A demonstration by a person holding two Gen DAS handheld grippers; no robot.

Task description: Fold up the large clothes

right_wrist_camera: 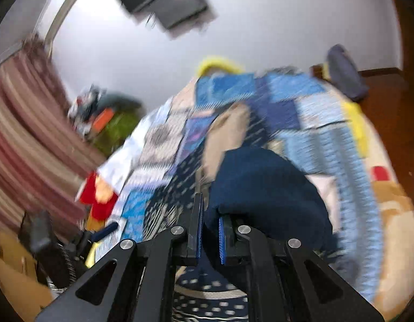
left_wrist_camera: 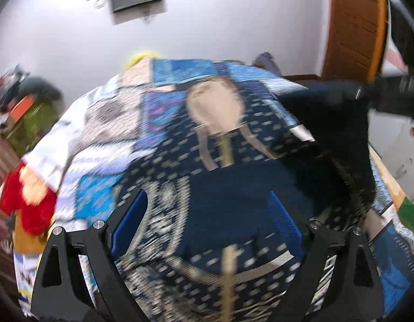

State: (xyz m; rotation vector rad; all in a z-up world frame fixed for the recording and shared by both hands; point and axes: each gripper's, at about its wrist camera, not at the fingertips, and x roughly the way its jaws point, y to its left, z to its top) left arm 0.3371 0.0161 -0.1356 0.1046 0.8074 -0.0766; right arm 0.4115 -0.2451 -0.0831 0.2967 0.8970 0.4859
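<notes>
The large navy garment with pale printed dots and beige neckline (left_wrist_camera: 223, 161) lies spread on the bed's blue patchwork quilt (left_wrist_camera: 99, 196); it appears soft, light and limp, best taken at edges or corners. The right gripper (right_wrist_camera: 210, 237) is closed, its fingers pinching a raised plain navy fold. The left gripper (left_wrist_camera: 207, 230) stands wide open above the cloth, holding nothing.

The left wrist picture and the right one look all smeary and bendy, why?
Left wrist view: motion blur smears the patterned navy garment and the patchwork bedspread; the open left claw stays sharp. Right wrist view: the same streaking on the striped curtain; the right claw, shut on dark blue cloth, is crisp. Both views: the fisheye lens curves the room, with dark corners.
</notes>
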